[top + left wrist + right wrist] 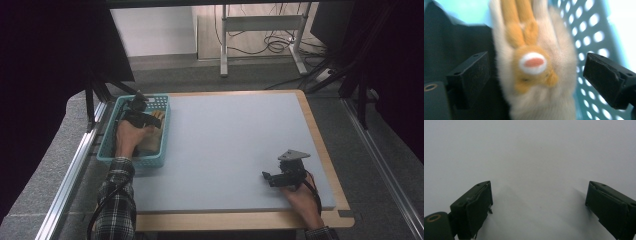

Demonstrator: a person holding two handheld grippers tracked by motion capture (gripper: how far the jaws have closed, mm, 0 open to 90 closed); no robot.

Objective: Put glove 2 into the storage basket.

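Observation:
A beige and orange plush toy (534,65) lies in the teal perforated basket (107,146) at the table's left edge. My left gripper (536,65) reaches down into the basket with its jaws spread wide on either side of the toy, and a small gap shows at each pad. In the high view the left gripper (142,112) sits over the toy (151,142). My right gripper (268,178) rests low at the mat's near right, pointing left. Its jaws stand open over bare grey mat (534,157), with nothing between them (537,192).
The grey mat (235,140) covers most of the wooden table (320,135). A dark cloth (454,40) lies in the basket beside the toy. Beyond the table stand a desk frame (260,25) with cables on the floor and black stands at both sides.

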